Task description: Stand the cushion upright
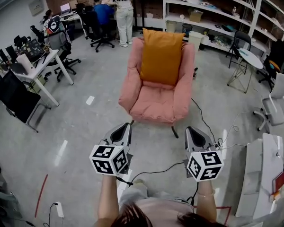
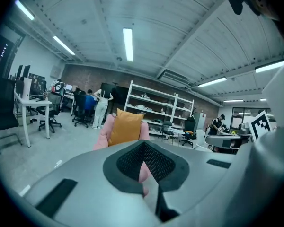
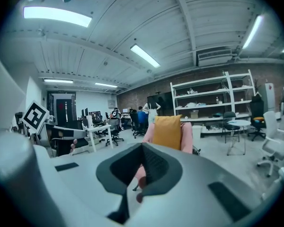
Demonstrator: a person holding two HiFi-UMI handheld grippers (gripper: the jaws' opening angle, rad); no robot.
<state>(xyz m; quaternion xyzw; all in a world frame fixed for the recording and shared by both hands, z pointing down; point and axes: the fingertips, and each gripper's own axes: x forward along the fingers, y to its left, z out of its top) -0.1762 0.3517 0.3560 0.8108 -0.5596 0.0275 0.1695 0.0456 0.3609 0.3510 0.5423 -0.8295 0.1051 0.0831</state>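
Observation:
The orange cushion (image 1: pixel 161 56) stands upright against the back of a pink armchair (image 1: pixel 154 103) in the middle of the room. It shows too in the left gripper view as the cushion (image 2: pixel 126 126) and in the right gripper view as the cushion (image 3: pixel 167 132), well ahead of both jaws. My left gripper (image 1: pixel 125 127) and right gripper (image 1: pixel 191 129) hover side by side over the floor, short of the chair's front edge. Both are shut with nothing between the fingers, as seen at the left gripper (image 2: pixel 143 161) and the right gripper (image 3: pixel 141 167).
Desks (image 1: pixel 38 65) with office chairs line the left side. Two people (image 1: pixel 123 8) stand at a far desk. White shelving (image 1: pixel 217 13) runs along the back right. A white table (image 1: pixel 262 174) is at my right, and a cable (image 1: pixel 156 169) trails over the floor near my feet.

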